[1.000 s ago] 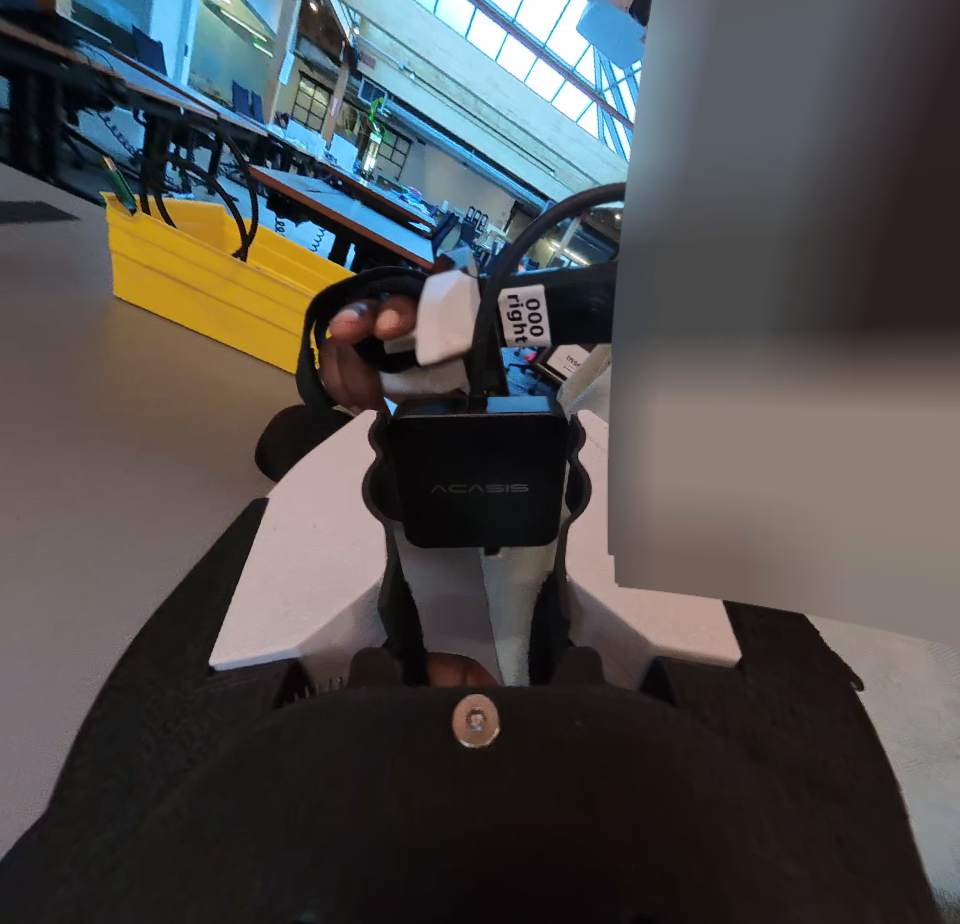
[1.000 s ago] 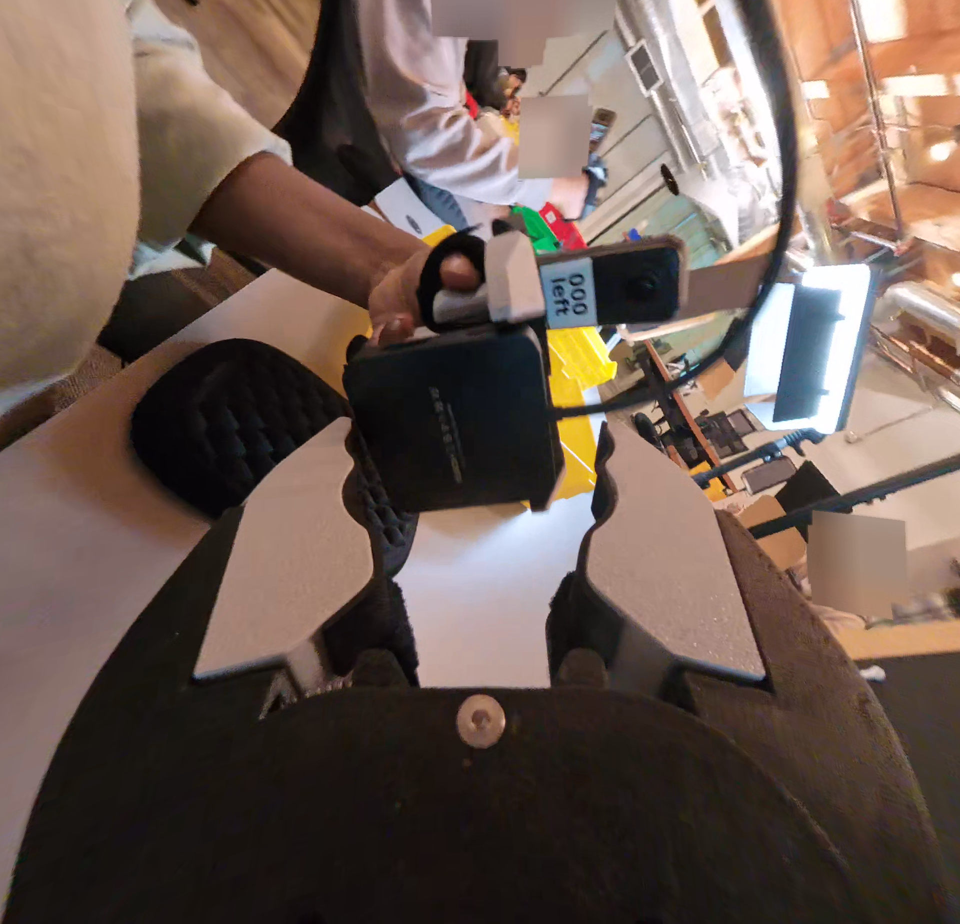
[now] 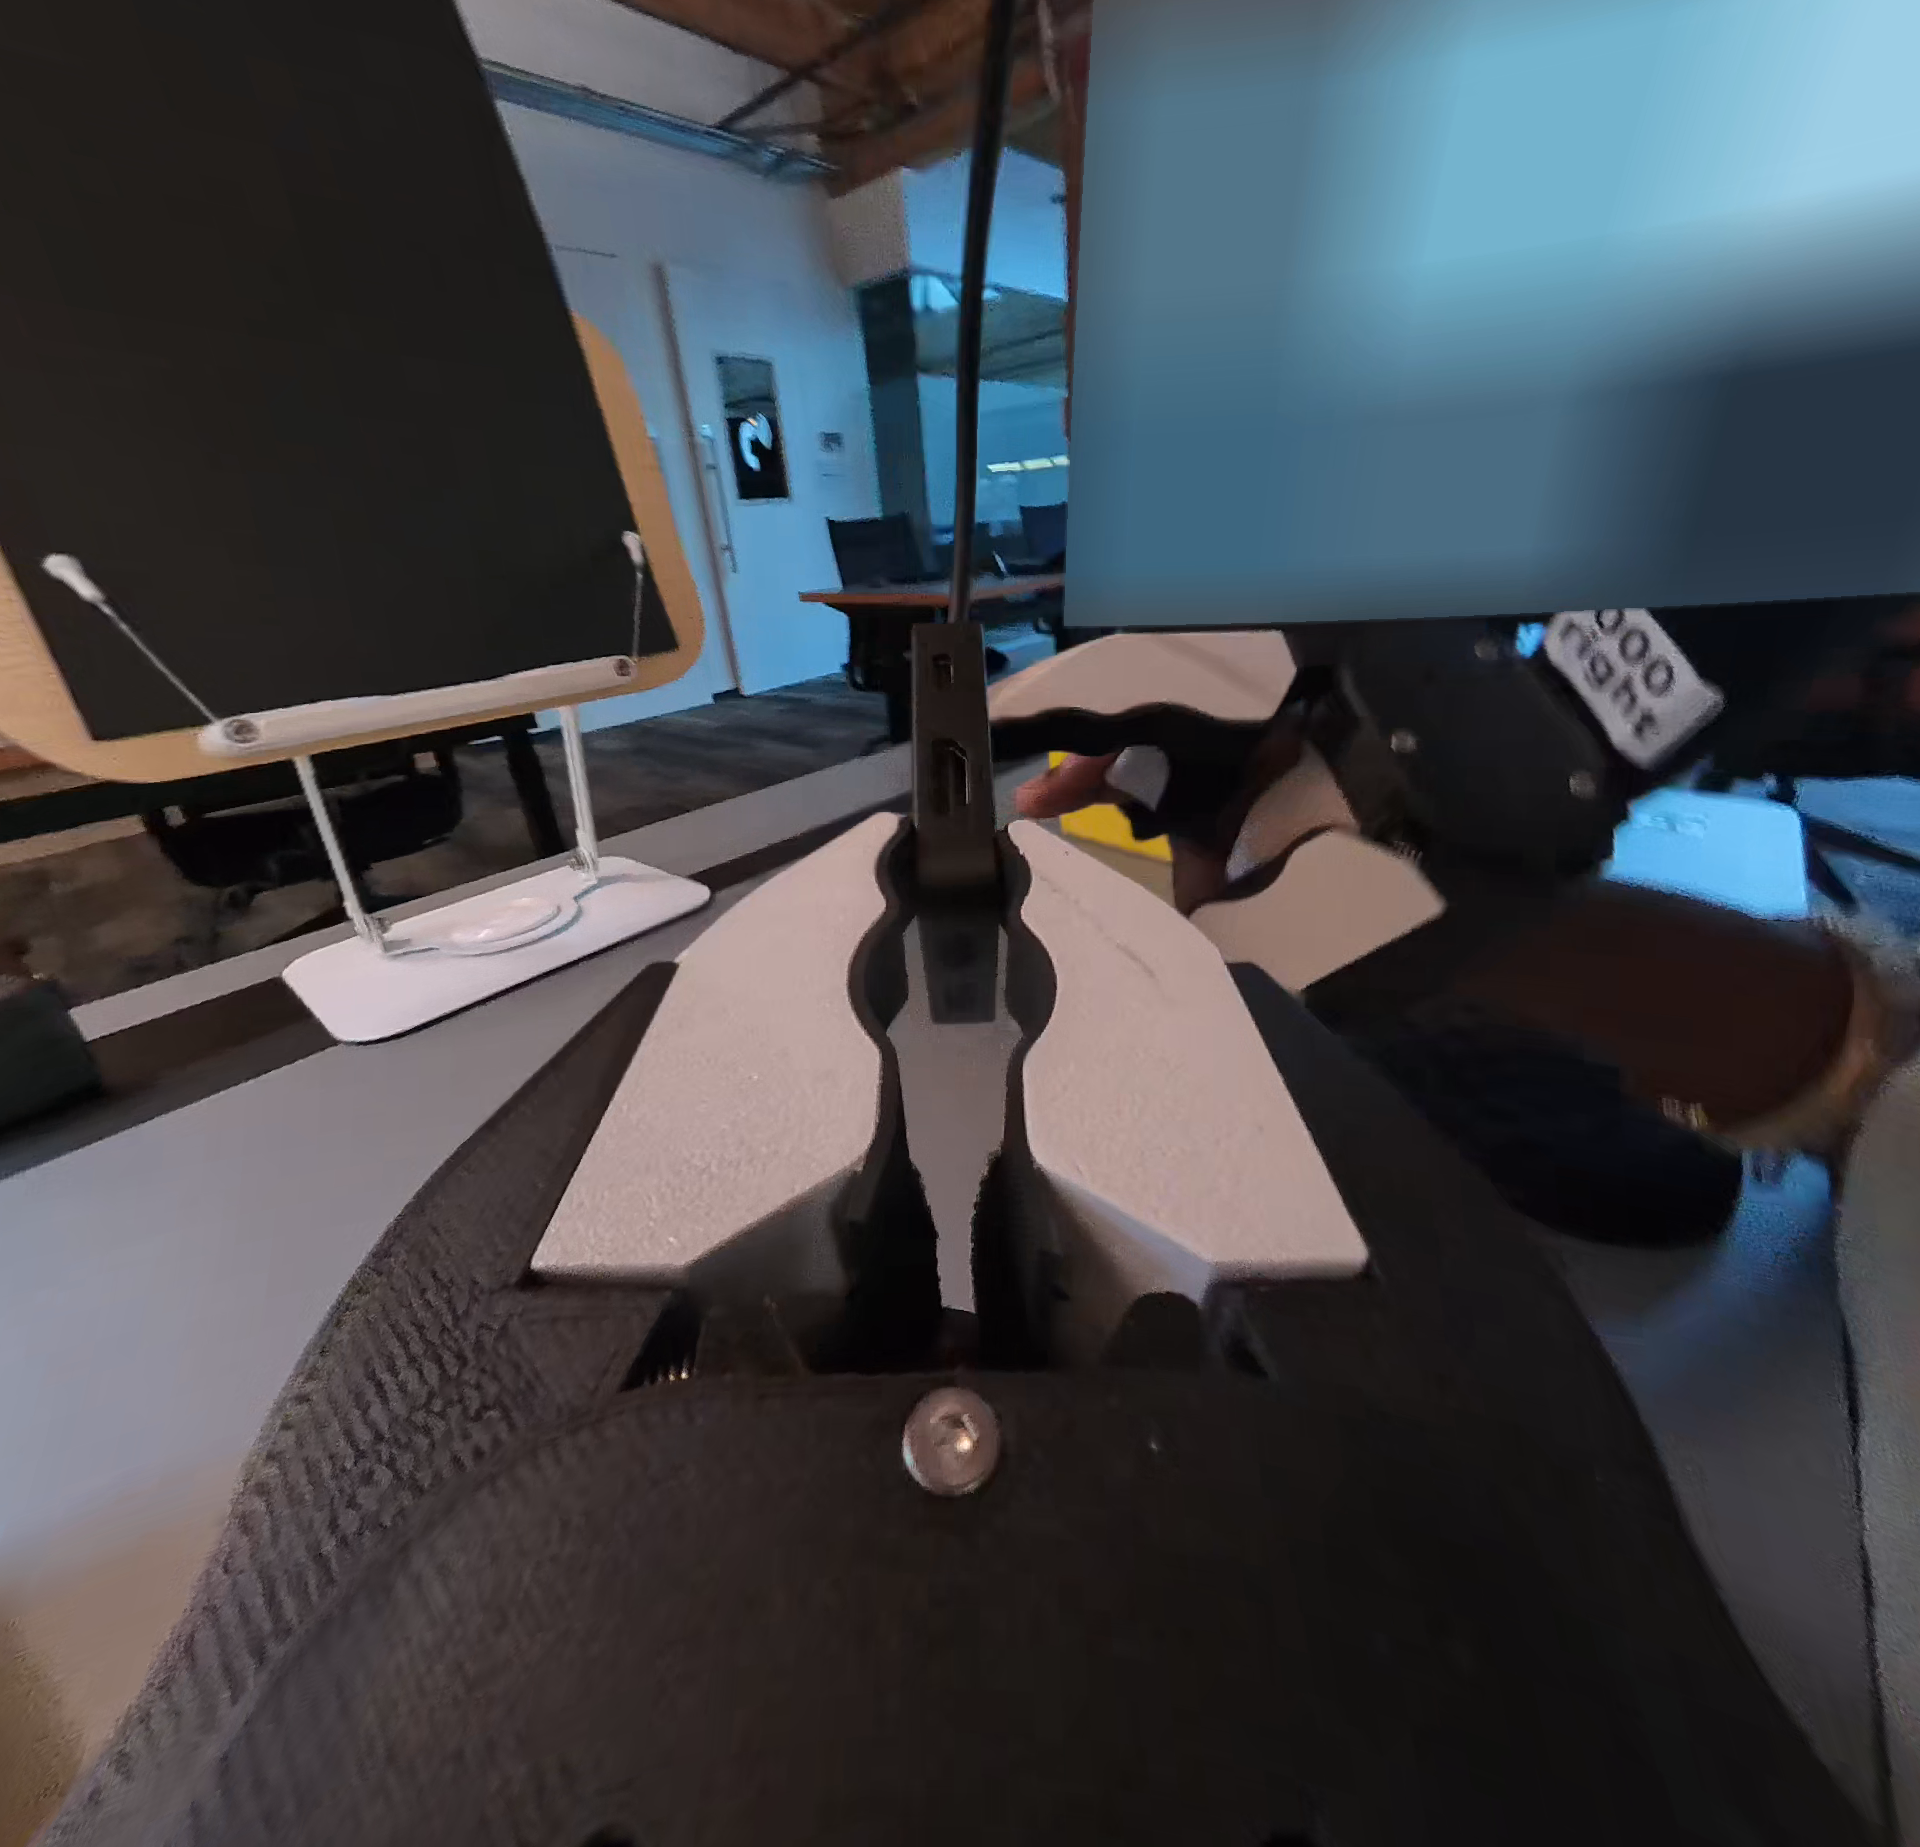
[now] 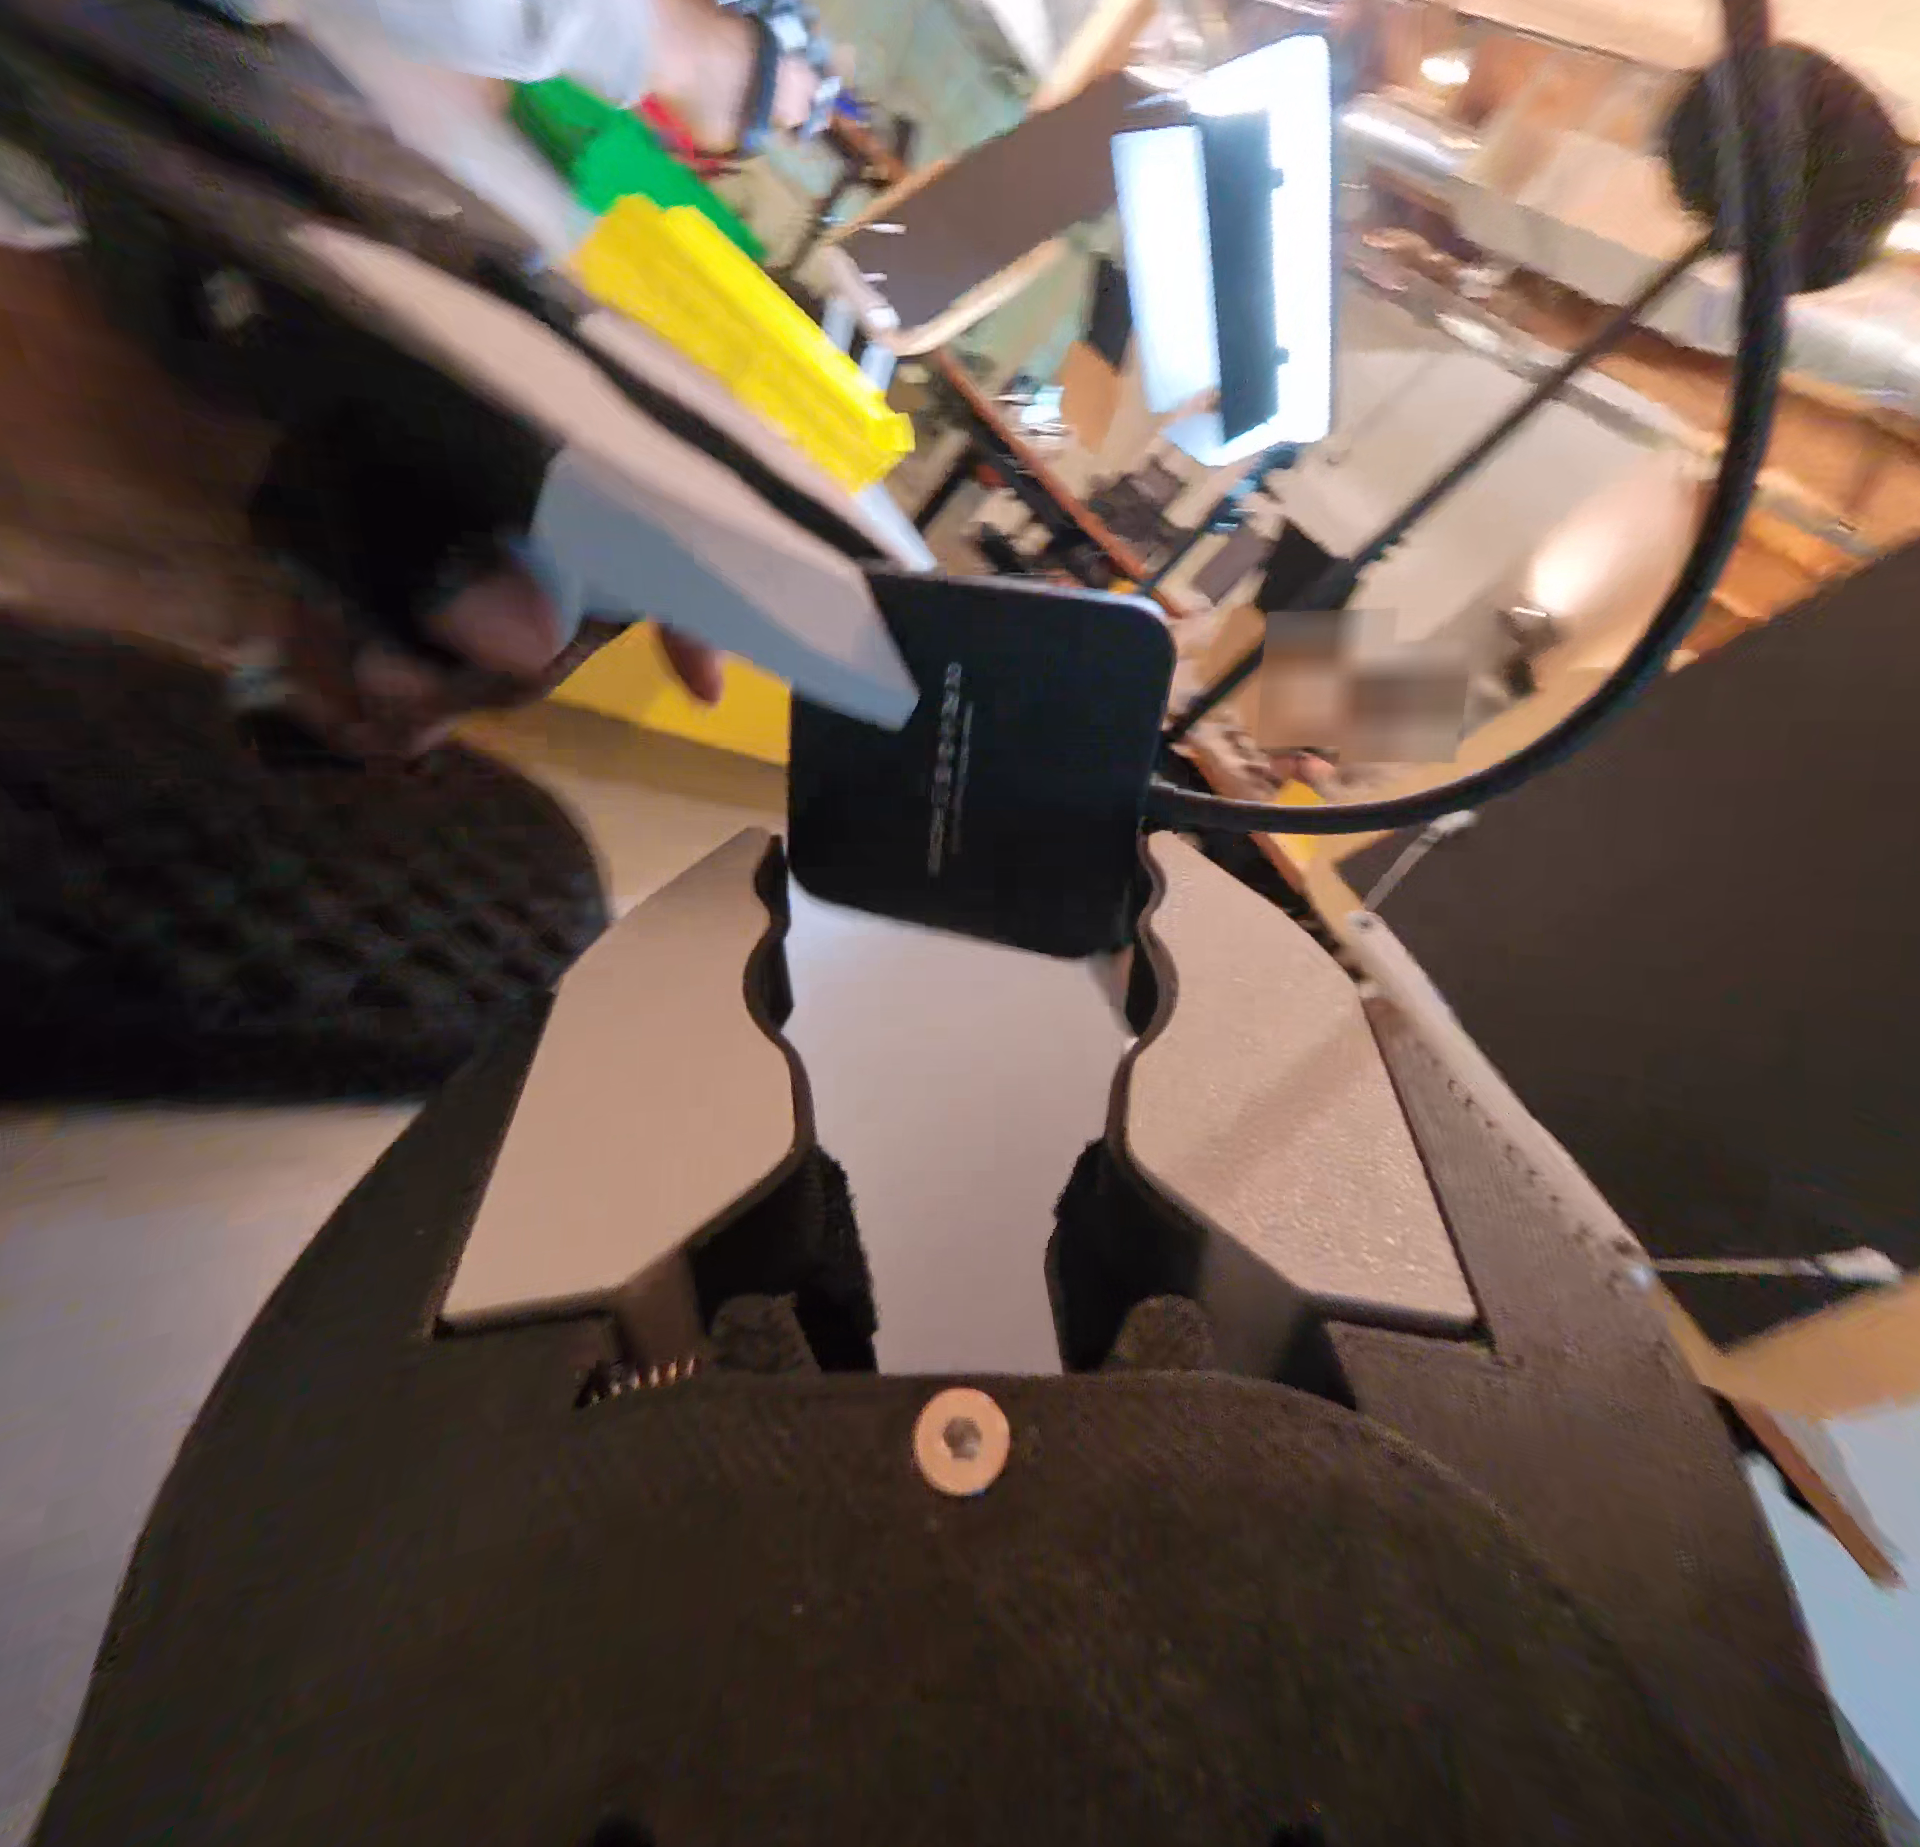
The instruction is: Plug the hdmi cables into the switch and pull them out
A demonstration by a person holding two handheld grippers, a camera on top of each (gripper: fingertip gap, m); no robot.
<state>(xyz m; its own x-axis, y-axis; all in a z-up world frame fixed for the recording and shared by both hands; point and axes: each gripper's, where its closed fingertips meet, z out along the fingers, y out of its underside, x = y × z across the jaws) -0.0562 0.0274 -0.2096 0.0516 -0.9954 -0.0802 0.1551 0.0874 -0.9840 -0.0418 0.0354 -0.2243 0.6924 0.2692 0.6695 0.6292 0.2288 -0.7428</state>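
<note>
The switch [image 3: 951,758] is a flat black box. In the left wrist view I see it edge-on, with one open port on its narrow side. My left gripper [image 3: 951,841] is shut on it and holds it above the table. A black cable [image 3: 977,343] runs up from its top. In the right wrist view the switch [image 4: 997,758] shows its broad face, with the left gripper's grey finger [image 4: 727,602] clamped on its upper left. My right gripper [image 4: 956,862] is open, its tips flanking the switch's lower edge. The cable [image 4: 1662,706] leaves the switch's right side and loops upward.
A black board on a white wire stand [image 3: 499,924] stands on the grey table [image 3: 208,1226] to the left. A yellow bin [image 4: 748,343] sits behind the left gripper. A person's hand [image 3: 1070,789] holds the right gripper. A bright light panel [image 4: 1226,239] stands far behind.
The left gripper has turned with the switch, so it now shows edge-on instead of face-on. The right gripper has moved in, its open tips now at the switch's lower edge.
</note>
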